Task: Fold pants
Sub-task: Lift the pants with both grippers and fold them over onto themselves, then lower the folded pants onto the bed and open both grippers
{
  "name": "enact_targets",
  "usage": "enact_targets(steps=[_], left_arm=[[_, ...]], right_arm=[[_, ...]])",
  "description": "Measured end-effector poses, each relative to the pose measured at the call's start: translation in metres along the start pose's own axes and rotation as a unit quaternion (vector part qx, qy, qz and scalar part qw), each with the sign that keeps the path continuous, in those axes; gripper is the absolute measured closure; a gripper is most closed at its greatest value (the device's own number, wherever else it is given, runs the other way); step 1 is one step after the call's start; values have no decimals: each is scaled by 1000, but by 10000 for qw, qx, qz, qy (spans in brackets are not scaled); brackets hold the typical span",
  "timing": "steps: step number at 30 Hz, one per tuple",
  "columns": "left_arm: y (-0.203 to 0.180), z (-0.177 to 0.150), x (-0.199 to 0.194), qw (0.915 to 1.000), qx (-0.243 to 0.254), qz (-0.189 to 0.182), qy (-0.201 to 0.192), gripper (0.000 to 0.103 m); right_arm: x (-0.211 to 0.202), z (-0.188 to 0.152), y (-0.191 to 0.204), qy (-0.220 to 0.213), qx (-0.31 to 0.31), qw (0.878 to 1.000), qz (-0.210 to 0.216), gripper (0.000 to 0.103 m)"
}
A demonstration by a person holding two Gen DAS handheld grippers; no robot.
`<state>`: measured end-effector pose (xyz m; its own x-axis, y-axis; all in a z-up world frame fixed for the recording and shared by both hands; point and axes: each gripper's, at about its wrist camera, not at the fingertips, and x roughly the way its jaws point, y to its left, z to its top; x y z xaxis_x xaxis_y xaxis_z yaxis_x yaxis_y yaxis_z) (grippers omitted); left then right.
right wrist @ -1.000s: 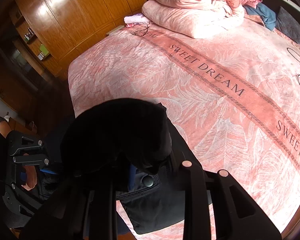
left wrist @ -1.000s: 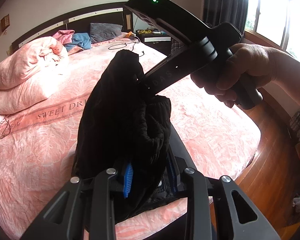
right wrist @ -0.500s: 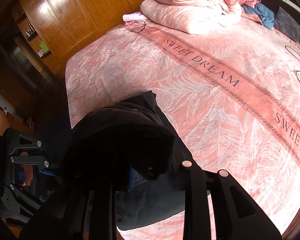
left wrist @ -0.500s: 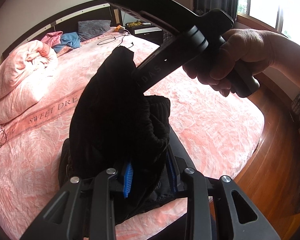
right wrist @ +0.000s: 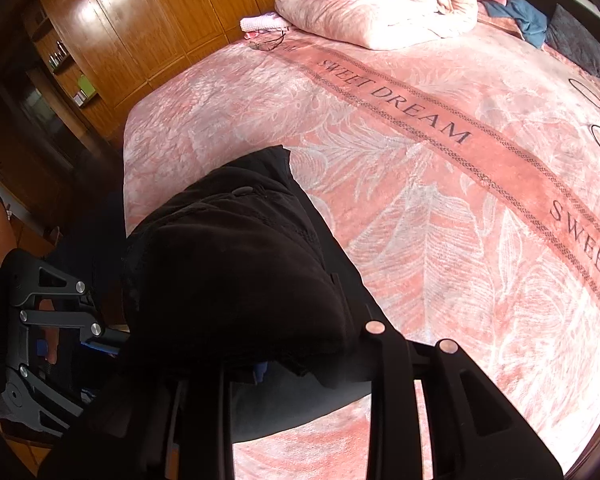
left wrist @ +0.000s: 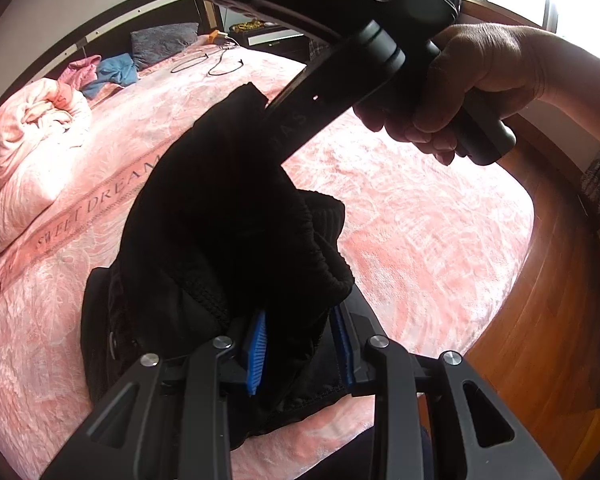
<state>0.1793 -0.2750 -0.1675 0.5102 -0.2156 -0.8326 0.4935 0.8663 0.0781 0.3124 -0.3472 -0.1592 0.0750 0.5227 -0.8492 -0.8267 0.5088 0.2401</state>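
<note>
A: What have you got in your left tongs (left wrist: 300, 340)?

B: Your blue ribbed pads (left wrist: 258, 342) are clamped on a thick bunch of the pants (left wrist: 220, 216). The cloth is black and matte, with a ribbed, gathered band curling over just above the pads. It hangs in soft heavy folds.

A: And your right tongs (right wrist: 296, 364)?

B: They are clamped on the same pants (right wrist: 228, 280), though the cloth bulges over the jaws and hides most of both pads. In the left view your right hand (left wrist: 460, 92) wraps the smooth black handle, and the tool's fingers run into the upper edge of the cloth.

A: Where do the pants sit?

B: Held up between your two tongs over the near edge of the bed (left wrist: 420, 220). The lower part lies on the pink cover, a plush fabric with pale feather shapes and a darker band reading SWEET DREAM (right wrist: 396, 100). A small round button (right wrist: 242, 191) shows on the black cloth.

A: What has changed over the last second?

B: More black cloth now lies flat on the cover, where before most of it hung clear. The bed fills more of both views, and both grips look as they did.

A: Anything else on the bed?

B: A puffy rolled quilt (right wrist: 376, 8) at the far side and a thin black cable (left wrist: 204, 64) near the headboard.
</note>
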Motion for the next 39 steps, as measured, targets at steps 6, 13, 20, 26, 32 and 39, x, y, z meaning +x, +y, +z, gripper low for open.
enact_targets(steps=[6, 13, 20, 26, 32, 39], left_arm=[[-10, -4, 21, 9997, 129, -1, 190, 74], [-17, -6, 39, 9991, 211, 5, 357, 74], [-26, -10, 50, 9982, 426, 149, 402, 74], [-32, -12, 57, 9978, 461, 178, 448, 74], [-36, -13, 61, 9974, 490, 235, 475, 74], [-49, -19, 56, 9957, 718, 440, 391, 72]], right_arm=[[11, -18, -12, 86, -24, 10000, -14, 78], [22, -34, -27, 142, 70, 9999, 40, 78], [28, -47, -37, 161, 162, 9997, 109, 78], [31, -53, -41, 190, 226, 9995, 141, 78], [32, -57, -44, 275, 342, 9990, 76, 75], [27, -63, -43, 382, 702, 9966, -184, 72]])
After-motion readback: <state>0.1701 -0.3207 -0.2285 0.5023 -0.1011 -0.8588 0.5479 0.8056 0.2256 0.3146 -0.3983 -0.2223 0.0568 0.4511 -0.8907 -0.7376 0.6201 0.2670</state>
